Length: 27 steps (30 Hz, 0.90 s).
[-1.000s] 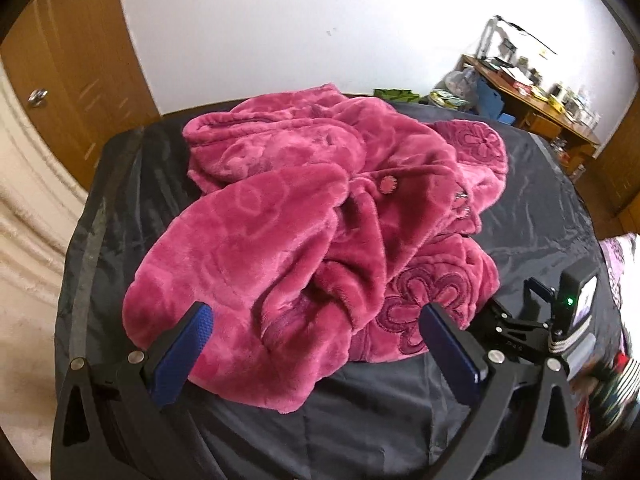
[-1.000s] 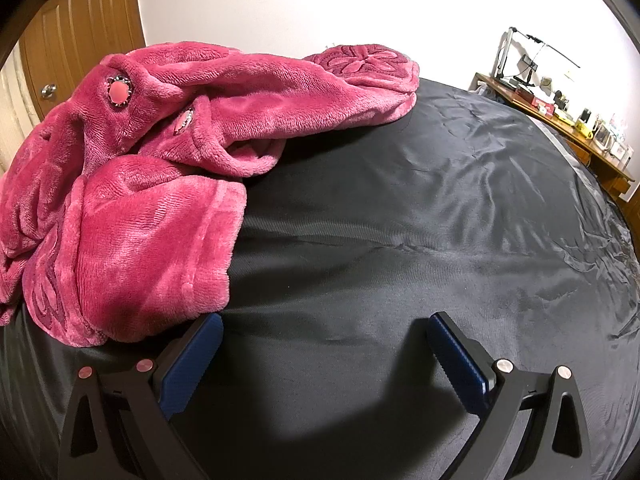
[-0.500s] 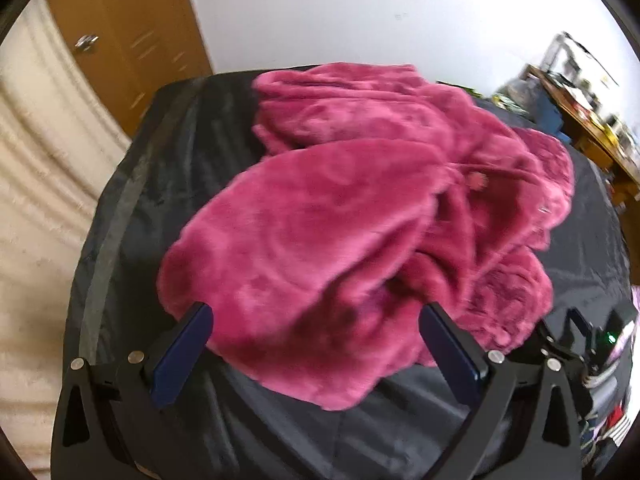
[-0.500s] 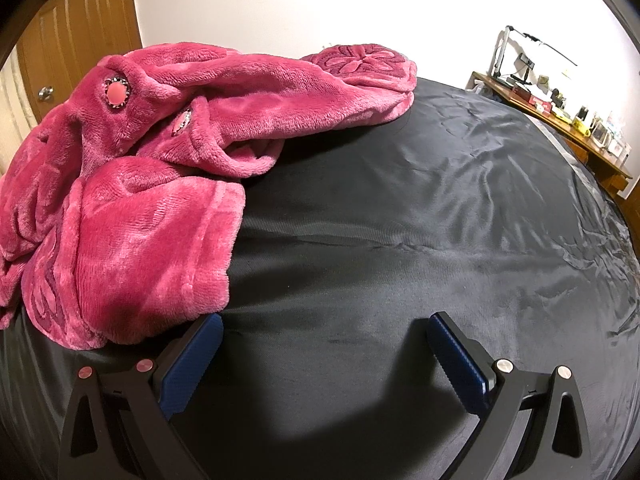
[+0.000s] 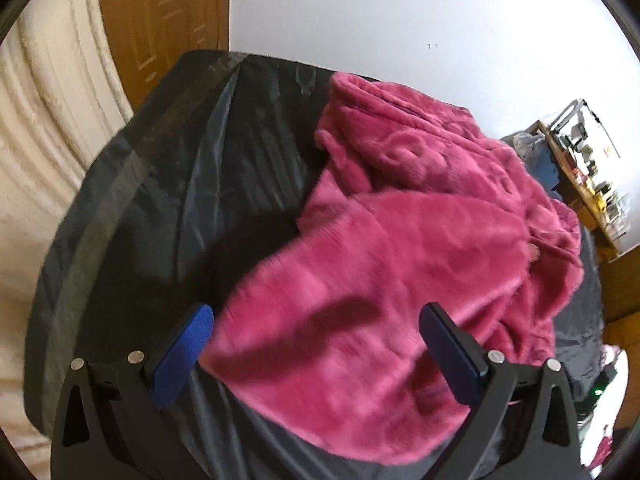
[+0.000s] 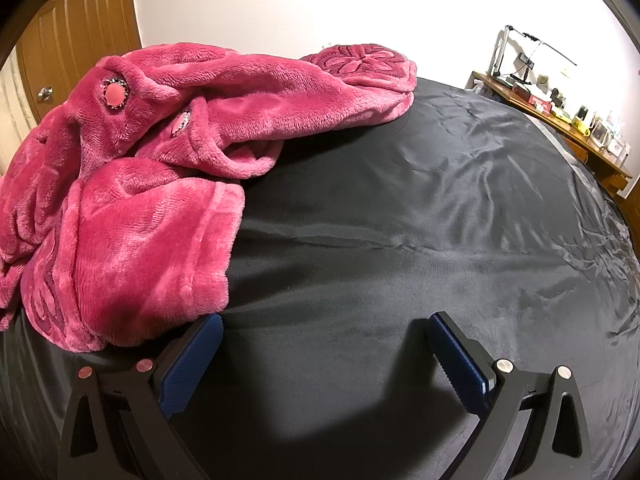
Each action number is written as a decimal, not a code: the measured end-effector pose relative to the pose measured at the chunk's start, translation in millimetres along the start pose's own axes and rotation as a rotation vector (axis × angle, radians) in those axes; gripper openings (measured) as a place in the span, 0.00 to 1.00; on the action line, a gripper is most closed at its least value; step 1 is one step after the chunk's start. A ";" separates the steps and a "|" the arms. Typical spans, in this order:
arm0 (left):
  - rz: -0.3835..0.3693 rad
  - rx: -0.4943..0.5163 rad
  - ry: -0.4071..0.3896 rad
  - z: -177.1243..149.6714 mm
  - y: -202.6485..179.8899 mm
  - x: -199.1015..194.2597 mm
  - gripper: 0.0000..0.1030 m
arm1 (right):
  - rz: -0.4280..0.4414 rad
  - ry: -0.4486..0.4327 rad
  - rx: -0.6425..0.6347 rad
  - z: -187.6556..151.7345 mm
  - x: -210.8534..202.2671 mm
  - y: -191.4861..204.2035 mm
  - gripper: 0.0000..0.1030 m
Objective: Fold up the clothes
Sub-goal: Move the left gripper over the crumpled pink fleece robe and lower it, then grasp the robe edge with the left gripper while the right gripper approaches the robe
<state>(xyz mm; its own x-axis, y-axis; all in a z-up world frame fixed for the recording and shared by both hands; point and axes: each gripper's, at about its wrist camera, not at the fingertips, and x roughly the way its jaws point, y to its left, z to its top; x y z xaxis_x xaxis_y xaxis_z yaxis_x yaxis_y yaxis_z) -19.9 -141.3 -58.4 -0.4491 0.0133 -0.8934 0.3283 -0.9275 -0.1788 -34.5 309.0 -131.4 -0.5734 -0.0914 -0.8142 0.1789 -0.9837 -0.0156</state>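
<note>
A crumpled pink fleece garment (image 5: 400, 264) lies in a heap on a surface covered in dark sheeting (image 6: 440, 208), no fold yet made. The left claw (image 5: 316, 344) hangs over the near edge of the garment with both blue pads spread wide and nothing between them but loose fleece below; it grips nothing. The left wrist view is blurred, so whether the pads touch the fabric cannot be told. The right claw (image 6: 324, 352) sits low over bare sheeting, equally wide open and empty, its left pad just beside a rolled cuff or hem of the garment. In the right wrist view a round pink button (image 6: 115, 94) shows near the top of the heap, and a flower-stitched panel (image 6: 360, 64) lies at the far end. A wooden door (image 5: 168, 28) stands behind, a cluttered desk (image 6: 560, 120) along the far wall. By these pictures the task is at its start: the garment has yet to be spread flat, and all folding remains.
</note>
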 end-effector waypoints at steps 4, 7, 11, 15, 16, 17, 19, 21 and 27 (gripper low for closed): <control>-0.027 0.056 -0.039 18.6 11.1 11.0 1.00 | -0.001 0.000 0.000 0.2 0.4 0.1 1.00; -0.075 0.099 -0.042 30.6 14.6 21.6 1.00 | -0.001 0.000 0.000 0.2 0.4 0.1 1.00; -0.179 0.131 -0.003 34.7 10.3 29.6 1.00 | -0.001 0.000 0.000 0.3 0.4 0.1 1.00; -0.172 0.186 0.051 30.4 -1.3 40.7 0.99 | 0.000 0.000 0.000 0.2 0.3 0.1 1.00; -0.161 0.192 0.060 29.4 -3.0 43.8 0.98 | -0.001 0.000 0.000 0.2 0.1 0.2 1.00; -0.164 0.186 0.073 28.4 -3.7 47.3 0.95 | 0.000 0.000 0.000 0.2 0.1 0.2 1.00; -0.186 0.143 0.106 26.7 0.0 53.5 0.88 | 0.000 0.000 0.000 0.3 0.0 0.2 1.00; -0.222 0.094 0.135 25.5 2.7 60.1 0.75 | 0.000 0.000 0.000 0.2 0.0 0.2 1.00; -0.266 0.030 0.117 16.5 9.3 49.1 0.39 | 0.000 0.000 0.000 0.2 -0.1 0.2 1.00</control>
<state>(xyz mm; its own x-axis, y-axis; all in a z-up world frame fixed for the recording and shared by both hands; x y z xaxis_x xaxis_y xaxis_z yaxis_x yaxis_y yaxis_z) -52.7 -155.4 -97.1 -0.4164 0.2994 -0.8585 0.1861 -0.8962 -0.4028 -34.6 308.8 -131.2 -0.5735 -0.0911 -0.8141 0.1784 -0.9838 -0.0156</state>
